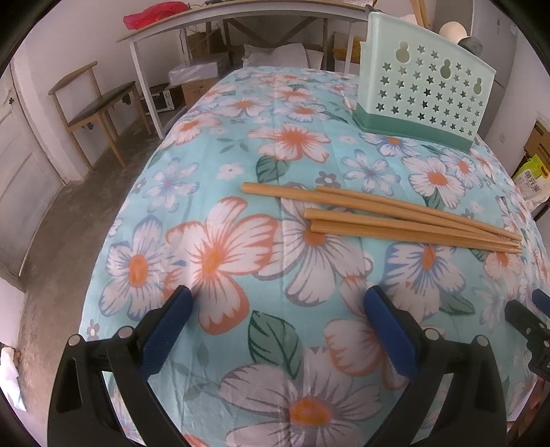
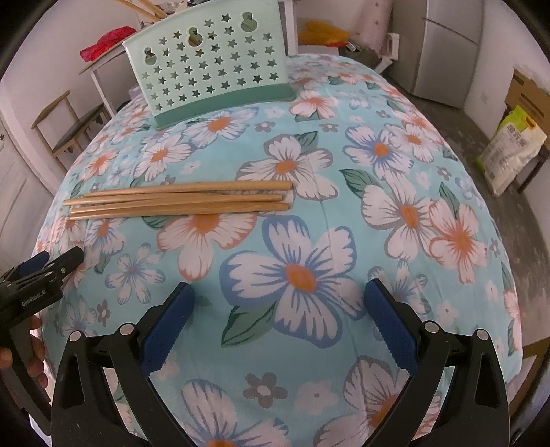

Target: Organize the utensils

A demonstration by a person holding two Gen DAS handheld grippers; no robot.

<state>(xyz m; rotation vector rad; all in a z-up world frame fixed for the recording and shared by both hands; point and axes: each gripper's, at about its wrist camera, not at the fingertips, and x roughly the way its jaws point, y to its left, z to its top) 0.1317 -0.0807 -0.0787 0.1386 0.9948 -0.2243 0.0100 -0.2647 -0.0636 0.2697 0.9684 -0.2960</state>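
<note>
Several wooden chopsticks lie side by side on the floral tablecloth, ahead and to the right in the left wrist view; in the right wrist view the same chopsticks lie ahead to the left. A mint-green utensil holder with star cut-outs stands upright behind them; the holder has a few chopsticks poking from its top. My left gripper is open and holds nothing, short of the chopsticks. My right gripper is open too, to the right of them. The left gripper shows at the right view's left edge.
The table is covered in a light-blue cloth with big flowers. A wooden chair and a white desk stand beyond its left edge. A rice bag and a cardboard box sit on the floor at right.
</note>
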